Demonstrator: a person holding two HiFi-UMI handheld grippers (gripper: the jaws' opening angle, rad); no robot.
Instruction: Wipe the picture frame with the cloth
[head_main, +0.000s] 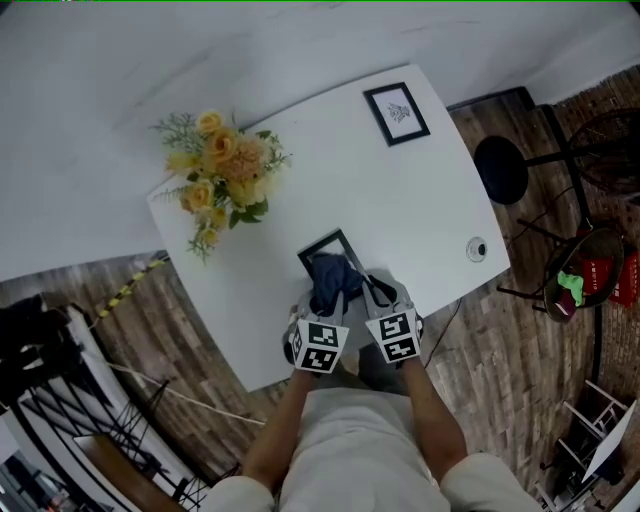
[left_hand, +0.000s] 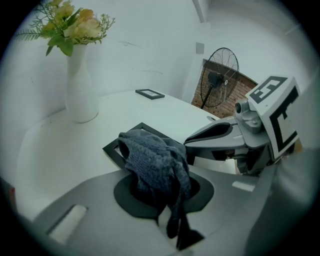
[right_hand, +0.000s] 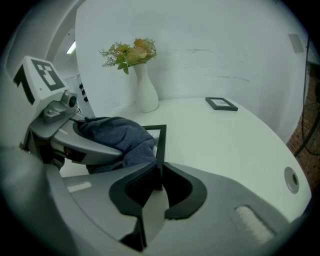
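Grey-blue knit cloth (left_hand: 155, 160) clamped in left tool (left_hand: 161, 197) — right tool (right_hand: 159, 187) pinches thin black frame (right_hand: 161, 140) edgewise.

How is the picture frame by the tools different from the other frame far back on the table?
The near frame has its edge in the right tool; the far frame lies untouched. The near frame is partly covered by the blue cloth held in the left tool; the far frame is bare, its picture showing. Both are dark rectangles on the white table.
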